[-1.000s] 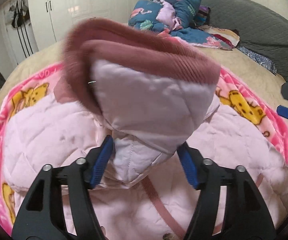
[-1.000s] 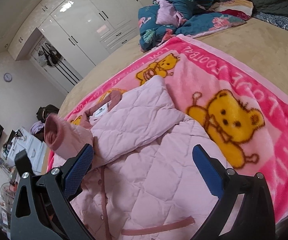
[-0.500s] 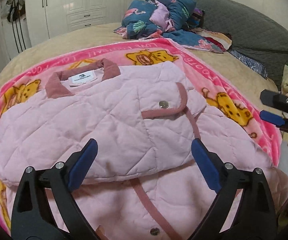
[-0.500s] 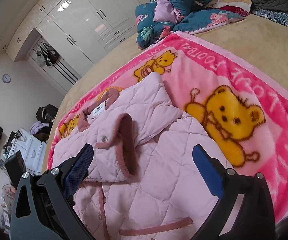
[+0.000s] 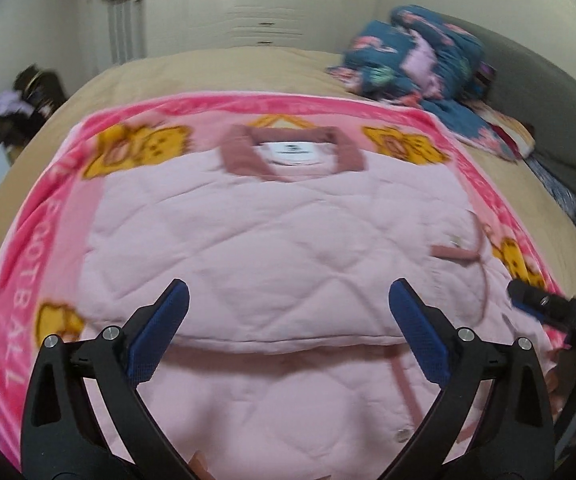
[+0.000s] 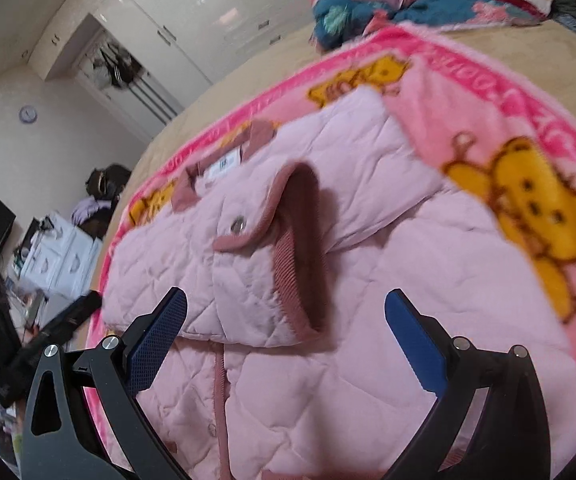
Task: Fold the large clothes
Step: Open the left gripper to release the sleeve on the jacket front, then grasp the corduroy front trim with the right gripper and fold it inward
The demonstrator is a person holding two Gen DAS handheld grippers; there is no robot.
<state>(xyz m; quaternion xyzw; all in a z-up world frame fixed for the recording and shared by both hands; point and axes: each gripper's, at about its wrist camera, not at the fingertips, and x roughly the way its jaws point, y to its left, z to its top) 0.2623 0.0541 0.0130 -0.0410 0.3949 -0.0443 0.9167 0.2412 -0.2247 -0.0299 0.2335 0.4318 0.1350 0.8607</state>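
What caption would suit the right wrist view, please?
Open right gripper above pink quilted jacket, sleeve folded across, on bear blanket.

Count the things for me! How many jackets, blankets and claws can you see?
Pink quilted jacket: 1
Pink bear blanket: 1
Blue flamingo quilt: 1
Claws: 2, the left claw and the right claw, both open
Total: 5
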